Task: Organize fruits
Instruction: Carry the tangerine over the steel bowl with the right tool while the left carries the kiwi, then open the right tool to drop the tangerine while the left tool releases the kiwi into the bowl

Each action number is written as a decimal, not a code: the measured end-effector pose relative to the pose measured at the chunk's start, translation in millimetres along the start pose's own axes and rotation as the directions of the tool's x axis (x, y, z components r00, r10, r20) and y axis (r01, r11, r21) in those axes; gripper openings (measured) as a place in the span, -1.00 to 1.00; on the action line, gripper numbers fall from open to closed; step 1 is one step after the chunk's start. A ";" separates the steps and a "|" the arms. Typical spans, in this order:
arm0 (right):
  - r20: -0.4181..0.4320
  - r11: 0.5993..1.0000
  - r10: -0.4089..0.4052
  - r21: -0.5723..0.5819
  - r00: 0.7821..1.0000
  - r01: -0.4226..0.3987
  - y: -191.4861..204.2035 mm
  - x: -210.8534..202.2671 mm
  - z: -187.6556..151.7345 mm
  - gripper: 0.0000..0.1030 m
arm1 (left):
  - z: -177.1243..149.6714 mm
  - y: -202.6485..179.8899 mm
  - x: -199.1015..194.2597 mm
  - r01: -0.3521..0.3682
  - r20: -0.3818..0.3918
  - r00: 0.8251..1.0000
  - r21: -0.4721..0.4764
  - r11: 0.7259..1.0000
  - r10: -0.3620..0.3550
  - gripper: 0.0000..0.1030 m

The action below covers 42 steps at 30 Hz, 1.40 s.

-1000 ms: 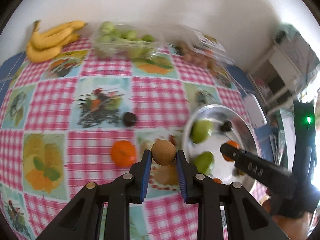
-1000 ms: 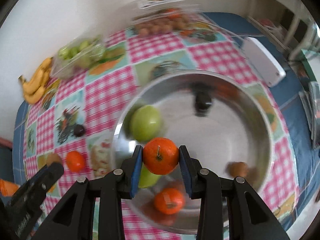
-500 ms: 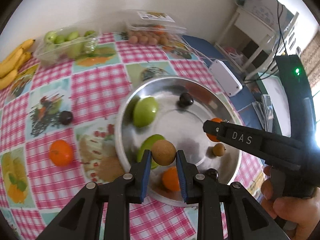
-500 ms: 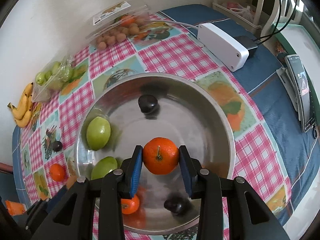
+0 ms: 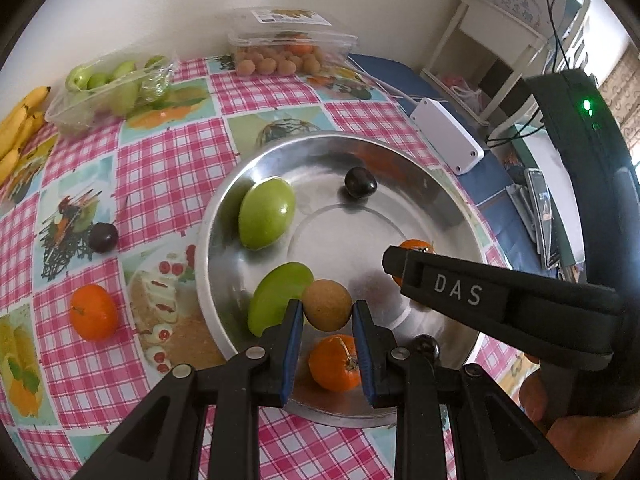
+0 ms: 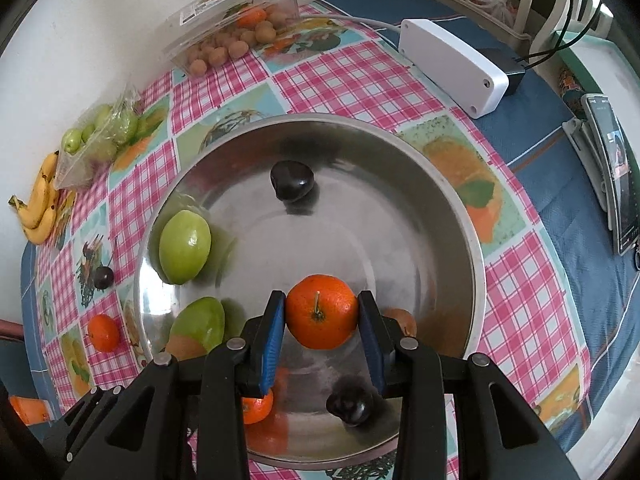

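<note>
Left gripper (image 5: 326, 314) clamps a brown fruit (image 5: 327, 304), right gripper (image 6: 322, 320) an orange (image 6: 321, 311) (both over the steel bowl (image 6: 460, 216)): lower onto bare metal before releasing.

Bananas (image 5: 18, 128) cut by left edge

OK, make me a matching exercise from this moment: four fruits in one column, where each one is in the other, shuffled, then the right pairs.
Things
1. brown round fruit
2. orange with a stem
3. bananas
4. small orange

Places
A. between the right gripper's pads, over the metal bowl
B. on the checked tablecloth, left of the bowl
C. at the table's far left edge, by the wall
D. between the left gripper's pads, over the bowl

Pairs: 1-D, 2-A, 3-C, 4-B
</note>
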State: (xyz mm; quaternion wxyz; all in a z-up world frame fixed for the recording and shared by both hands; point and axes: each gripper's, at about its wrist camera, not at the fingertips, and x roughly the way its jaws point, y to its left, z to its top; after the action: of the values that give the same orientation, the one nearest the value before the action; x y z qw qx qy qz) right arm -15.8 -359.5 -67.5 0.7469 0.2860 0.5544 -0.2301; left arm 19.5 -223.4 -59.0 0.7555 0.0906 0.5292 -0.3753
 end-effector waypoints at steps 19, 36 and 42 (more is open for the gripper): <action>-0.001 1.000 0.005 0.000 1.000 -0.005 -0.1 2.3 -0.8 -0.25 | 1.8 4.5 -1.4 -0.005 -0.014 1.000 -0.007 1.000 0.005 -0.40; 0.013 1.000 0.009 0.001 1.000 -0.009 -1.2 -2.5 0.0 -0.26 | 1.7 49.7 -15.8 -0.094 -0.025 0.996 -0.179 0.979 0.091 0.18; 0.021 1.000 -0.001 -0.004 1.000 0.001 0.1 -4.3 0.0 -0.24 | 1.4 66.8 -21.2 -0.162 -0.041 0.987 -0.250 0.955 0.156 0.57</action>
State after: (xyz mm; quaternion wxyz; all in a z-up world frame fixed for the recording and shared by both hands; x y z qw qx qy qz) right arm -17.0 -359.3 -63.3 0.7532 0.2820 0.5469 -0.2324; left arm 61.6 -167.3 -57.4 0.7832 0.0396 0.5714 -0.2419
